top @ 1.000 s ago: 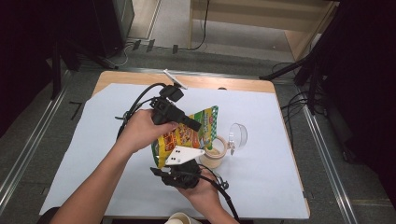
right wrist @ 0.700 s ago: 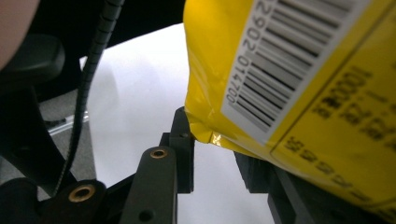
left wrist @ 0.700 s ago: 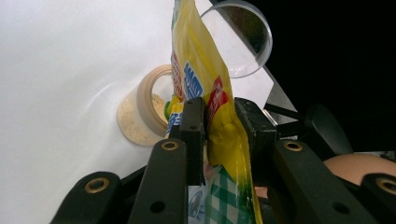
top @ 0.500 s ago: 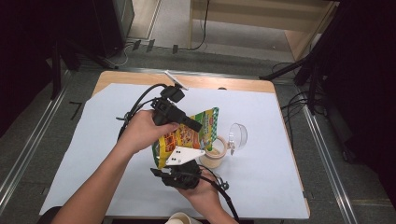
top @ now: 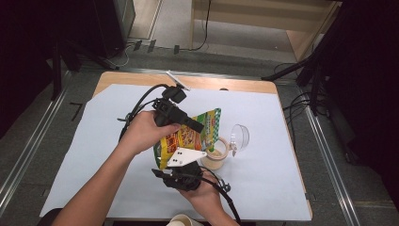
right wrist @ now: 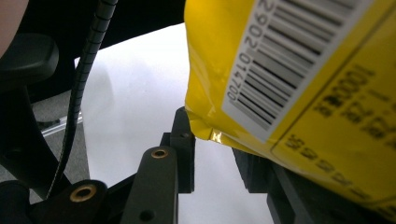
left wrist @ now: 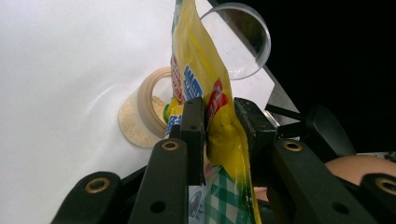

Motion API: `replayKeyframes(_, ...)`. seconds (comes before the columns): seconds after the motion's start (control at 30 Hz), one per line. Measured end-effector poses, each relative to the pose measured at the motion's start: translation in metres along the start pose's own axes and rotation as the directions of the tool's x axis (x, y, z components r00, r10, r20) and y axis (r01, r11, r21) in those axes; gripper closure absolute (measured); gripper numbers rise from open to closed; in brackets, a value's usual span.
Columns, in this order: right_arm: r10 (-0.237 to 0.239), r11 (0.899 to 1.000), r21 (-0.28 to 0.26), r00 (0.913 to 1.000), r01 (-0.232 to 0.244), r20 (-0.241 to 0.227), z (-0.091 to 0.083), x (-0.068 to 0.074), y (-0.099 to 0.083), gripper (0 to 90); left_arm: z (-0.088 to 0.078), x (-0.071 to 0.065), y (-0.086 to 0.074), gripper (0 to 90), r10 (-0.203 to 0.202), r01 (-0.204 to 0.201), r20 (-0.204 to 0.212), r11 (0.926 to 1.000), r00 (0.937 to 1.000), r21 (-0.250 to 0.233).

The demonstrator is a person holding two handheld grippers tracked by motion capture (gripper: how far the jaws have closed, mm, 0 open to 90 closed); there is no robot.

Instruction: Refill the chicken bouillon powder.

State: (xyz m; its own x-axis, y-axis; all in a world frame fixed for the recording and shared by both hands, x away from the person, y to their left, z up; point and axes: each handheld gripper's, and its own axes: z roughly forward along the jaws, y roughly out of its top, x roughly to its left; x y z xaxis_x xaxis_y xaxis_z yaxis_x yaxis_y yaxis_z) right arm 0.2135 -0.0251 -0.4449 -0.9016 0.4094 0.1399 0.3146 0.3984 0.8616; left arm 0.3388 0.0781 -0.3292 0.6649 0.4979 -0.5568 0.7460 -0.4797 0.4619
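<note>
Pouch: the yellow pouch (top: 188, 136) is held tilted above the table's middle, its low corner over the jar (top: 215, 155).
Left gripper (left wrist: 219, 123): clamped on the pouch's far part.
Right gripper (right wrist: 212, 154): grips its near corner.
Lid (top: 240, 136): right of the jar.

I see a wooden table (top: 141, 77) under a white sheet (top: 94, 141), grey floor (top: 42, 136) around it, 1 pale wooden cabinet (top: 263, 19) behind, cables (top: 301, 101) trailing.

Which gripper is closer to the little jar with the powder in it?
Right. The right gripper holds the yellow pouch's lower end, just beside the jar. The left gripper clamps the pouch higher up, above the jar.
</note>
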Motion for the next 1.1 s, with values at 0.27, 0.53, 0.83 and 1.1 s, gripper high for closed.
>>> replayKeyframes(0.27,0.008,1.0,-0.001,1.0,-0.008,0.0,-0.0003,0.0001,0.001,72.1,-0.0003,-0.0006,0.0008,75.1,-0.001,0.001,-0.002,1.0,1.0,0.001)
replayKeyframes(0.53,0.015,1.0,-0.006,0.9999,-0.015,0.001,-0.001,0.0012,0.0018,72.1,-0.0005,-0.0009,0.0019,75.1,-0.004,0.004,0.001,1.0,1.0,0.003)
replayKeyframes(0.83,0.001,1.0,0.001,0.9999,-0.001,0.015,0.0001,0.0003,0.0007,72.4,0.0011,-0.0039,0.0035,74.9,0.009,-0.009,0.002,1.0,1.0,0.002)
replayKeyframes(1.1,-0.004,1.0,-0.006,0.9999,0.004,0.013,-0.0028,0.001,0.0009,72.7,0.0007,-0.0054,0.0014,75.1,0.009,-0.009,-0.011,0.9999,0.9999,-0.008)
